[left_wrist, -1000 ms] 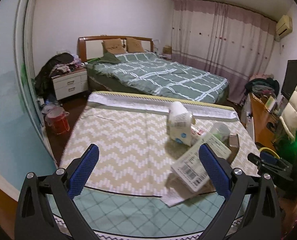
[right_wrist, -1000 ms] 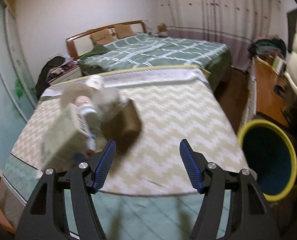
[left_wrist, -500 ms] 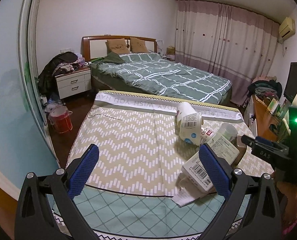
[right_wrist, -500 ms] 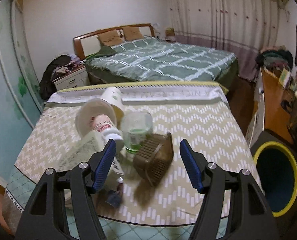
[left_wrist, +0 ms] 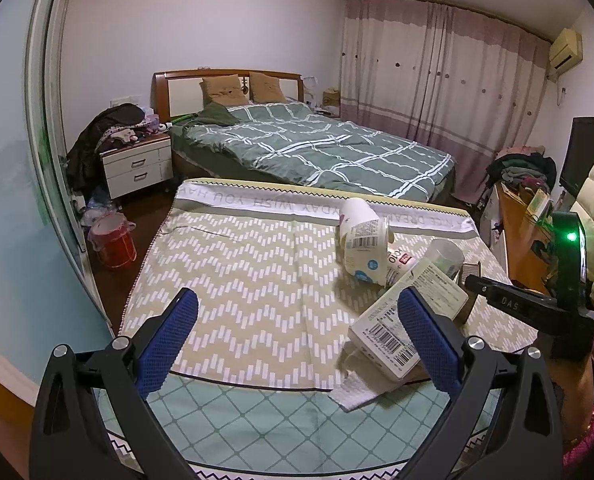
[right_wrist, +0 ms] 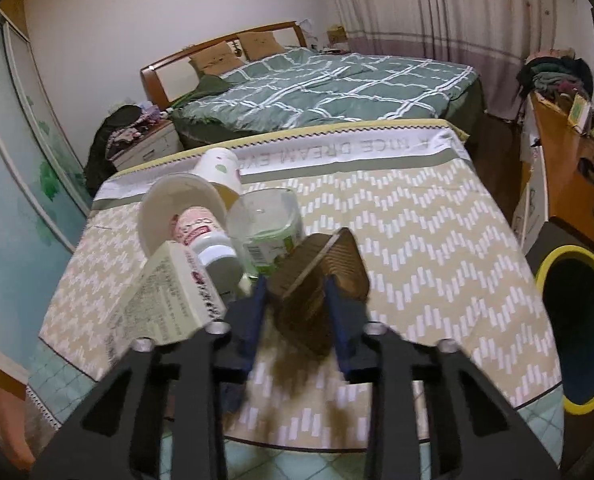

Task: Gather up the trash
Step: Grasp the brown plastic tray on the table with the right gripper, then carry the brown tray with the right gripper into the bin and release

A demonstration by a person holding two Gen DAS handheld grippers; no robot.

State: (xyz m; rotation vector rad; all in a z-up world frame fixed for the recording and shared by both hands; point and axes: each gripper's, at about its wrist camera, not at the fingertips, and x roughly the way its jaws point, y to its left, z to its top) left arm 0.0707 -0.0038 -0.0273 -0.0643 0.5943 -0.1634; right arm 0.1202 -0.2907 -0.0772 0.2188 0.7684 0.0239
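A heap of trash lies on the chevron cloth: a white carton, a white paper cup, a red-labelled bottle, a clear cup and a crumpled tissue. My right gripper is closing its jaws, and the blue pads press both sides of a brown plastic tray tilted beside the clear cup. Over the near edge of the cloth, my left gripper hovers open with nothing between its fingers; the carton lies just behind its right finger.
A dark bin with a yellow rim stands on the floor to the right of the table. Beyond the table are a bed, a white nightstand and a red bucket. A wooden desk runs along the right.
My right gripper moved in over the brown plastic tray and its jaws closed from wide apart onto it. The left gripper stayed open, its view shifting only slightly.
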